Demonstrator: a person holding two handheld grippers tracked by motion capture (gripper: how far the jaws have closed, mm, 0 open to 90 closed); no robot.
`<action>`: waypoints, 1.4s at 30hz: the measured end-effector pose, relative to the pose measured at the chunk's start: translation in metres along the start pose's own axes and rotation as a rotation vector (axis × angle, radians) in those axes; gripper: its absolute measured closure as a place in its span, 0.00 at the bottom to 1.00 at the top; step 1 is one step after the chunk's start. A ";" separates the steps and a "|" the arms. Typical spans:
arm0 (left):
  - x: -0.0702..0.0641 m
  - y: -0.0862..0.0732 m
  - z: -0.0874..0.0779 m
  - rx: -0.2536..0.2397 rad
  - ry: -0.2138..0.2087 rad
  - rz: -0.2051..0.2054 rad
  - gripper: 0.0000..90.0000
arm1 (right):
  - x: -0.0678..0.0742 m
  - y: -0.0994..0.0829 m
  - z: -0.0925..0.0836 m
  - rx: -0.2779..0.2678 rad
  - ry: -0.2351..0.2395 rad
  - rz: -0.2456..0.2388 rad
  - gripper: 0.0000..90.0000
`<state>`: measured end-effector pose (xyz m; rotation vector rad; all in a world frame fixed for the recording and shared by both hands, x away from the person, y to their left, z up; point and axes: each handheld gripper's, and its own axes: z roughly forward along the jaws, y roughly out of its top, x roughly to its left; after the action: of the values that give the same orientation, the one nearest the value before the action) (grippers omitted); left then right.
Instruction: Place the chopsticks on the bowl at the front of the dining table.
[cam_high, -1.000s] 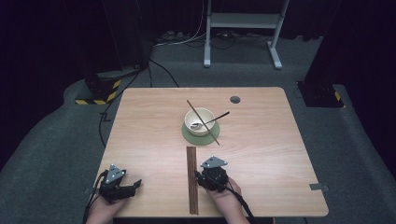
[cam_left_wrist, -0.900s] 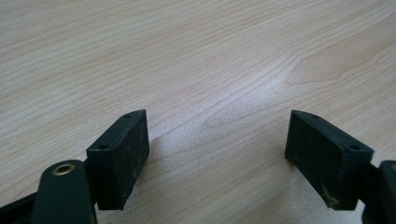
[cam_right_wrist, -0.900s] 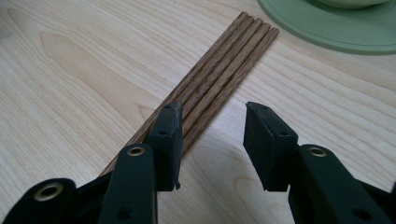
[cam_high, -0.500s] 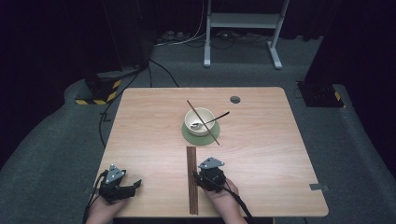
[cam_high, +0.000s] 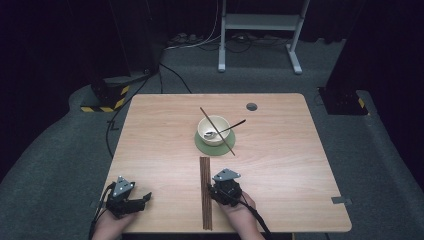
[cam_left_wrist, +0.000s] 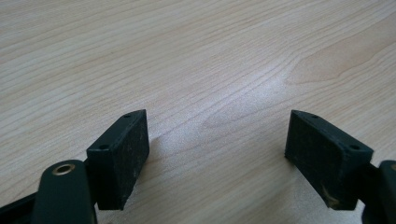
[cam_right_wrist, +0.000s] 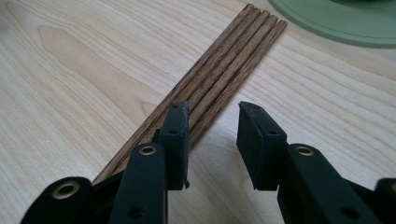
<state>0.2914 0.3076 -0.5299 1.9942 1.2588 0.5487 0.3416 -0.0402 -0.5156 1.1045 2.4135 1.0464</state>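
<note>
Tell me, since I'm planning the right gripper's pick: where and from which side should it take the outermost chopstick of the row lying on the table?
Probably near its near end, from above. The chopsticks lie flat, packed side by side, pointing toward the green mat, so only the outermost stick's free side is exposed. The right gripper has just been closing; its jaws stand apart, one over the row, one on bare table.

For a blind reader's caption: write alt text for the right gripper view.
The right gripper hangs just above a row of dark wooden chopsticks lying side by side on a light wood table, jaws parted and gripping nothing, its left pad over the chopsticks' edge. The chopsticks run away toward the rim of a green mat at top right.
</note>
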 end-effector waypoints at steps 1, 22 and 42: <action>0.000 0.000 0.000 0.001 0.000 0.002 0.24 | 0.000 0.000 0.000 -0.002 0.001 -0.013 0.72; 0.000 0.000 0.000 0.001 0.000 0.002 0.24 | -0.011 -0.005 -0.003 0.030 -0.039 -0.005 0.91; 0.000 0.000 0.000 0.000 0.000 0.002 0.24 | -0.049 -0.018 -0.019 0.028 -0.118 0.069 0.92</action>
<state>0.2916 0.3076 -0.5299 1.9953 1.2576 0.5500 0.3547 -0.0940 -0.5168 1.2316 2.3192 0.9431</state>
